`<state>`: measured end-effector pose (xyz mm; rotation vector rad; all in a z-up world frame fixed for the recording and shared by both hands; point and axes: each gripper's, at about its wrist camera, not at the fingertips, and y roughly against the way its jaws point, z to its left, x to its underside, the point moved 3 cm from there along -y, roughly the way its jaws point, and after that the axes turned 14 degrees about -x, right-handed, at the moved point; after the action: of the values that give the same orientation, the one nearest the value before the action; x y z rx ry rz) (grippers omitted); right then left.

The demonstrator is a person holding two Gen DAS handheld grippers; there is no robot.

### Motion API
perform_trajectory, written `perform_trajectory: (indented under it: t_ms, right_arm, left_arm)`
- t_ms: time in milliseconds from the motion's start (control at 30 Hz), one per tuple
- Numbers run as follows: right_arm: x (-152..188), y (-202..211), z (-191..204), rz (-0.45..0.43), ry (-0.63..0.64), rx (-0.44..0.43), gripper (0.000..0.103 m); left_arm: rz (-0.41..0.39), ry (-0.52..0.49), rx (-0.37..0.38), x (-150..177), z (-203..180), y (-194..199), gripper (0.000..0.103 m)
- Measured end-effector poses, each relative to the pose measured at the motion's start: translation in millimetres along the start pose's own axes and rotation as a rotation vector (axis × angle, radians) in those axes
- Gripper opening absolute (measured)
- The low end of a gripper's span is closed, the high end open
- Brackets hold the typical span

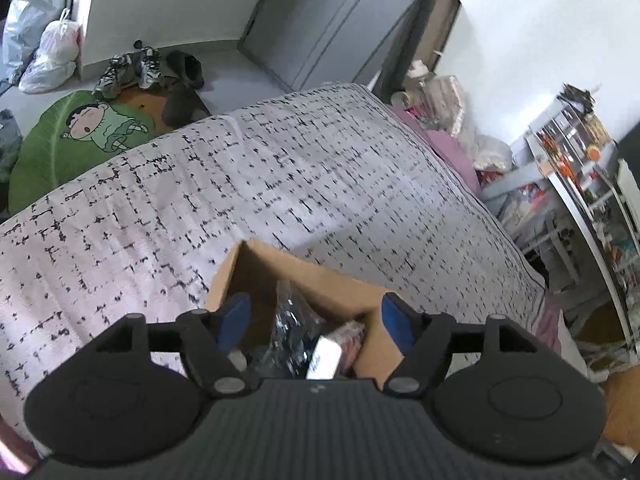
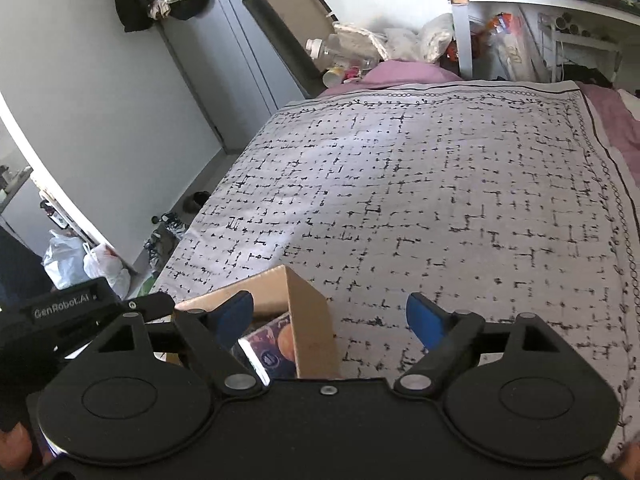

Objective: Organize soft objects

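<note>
A: Where are the soft things right now?

B: In the cardboard box [image 1: 304, 280] standing on the bed's patterned blanket [image 1: 280, 184], close under both tools. From the left camera I see a crinkly clear plastic packet [image 1: 290, 312] and a white-edged flat pack [image 1: 326, 356] leaning among darker items I can't make out.

A: And the tongs?

B: The left gripper [image 1: 315, 316] has its blue pads spread wide over the open box, holding nothing. The right gripper [image 2: 330, 320] is just as wide and empty; one finger sits over the box [image 2: 308, 320], the other over bare blanket [image 2: 440, 184].

A: How would those packets handle?

B: Light, I'd judge, and squashy. The plastic film looks slick and likely to crumple, so pinching a bunched fold near the top edge seems safer than the smooth face. The printed pack [image 2: 276, 344] looks stiffer; take it across its thin edge.

A: The box itself?

B: Plain corrugated board, straight walls, matte. The blanket is soft, with slight wrinkles.
</note>
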<state>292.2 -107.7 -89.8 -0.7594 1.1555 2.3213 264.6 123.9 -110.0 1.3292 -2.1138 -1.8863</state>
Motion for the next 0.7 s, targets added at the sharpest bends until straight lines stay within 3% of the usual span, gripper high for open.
perform_trajectory:
  t_ms: [100,300,500,700]
  right_arm:
    - [1,14,-5,0.003,0.006,0.018,0.087]
    - [1,53,-18,-0.047,-0.018,0.022,0.103]
    - [7,86,-28,-0.057,-0.005,0.028,0.103]
    - [18,112,-35,-0.079,0.002,0.019,0.103]
  left_arm:
    - [0.015,-0.035,0.005,10,-7,10,0.074]
    - [-0.010,-0.103,0.000,29,-24,41,0.082]
    - [-0.032,-0.166,0.009,49,-40,73,0.092]
    - [-0.045,-0.205,0.013,70,-50,98,0.096]
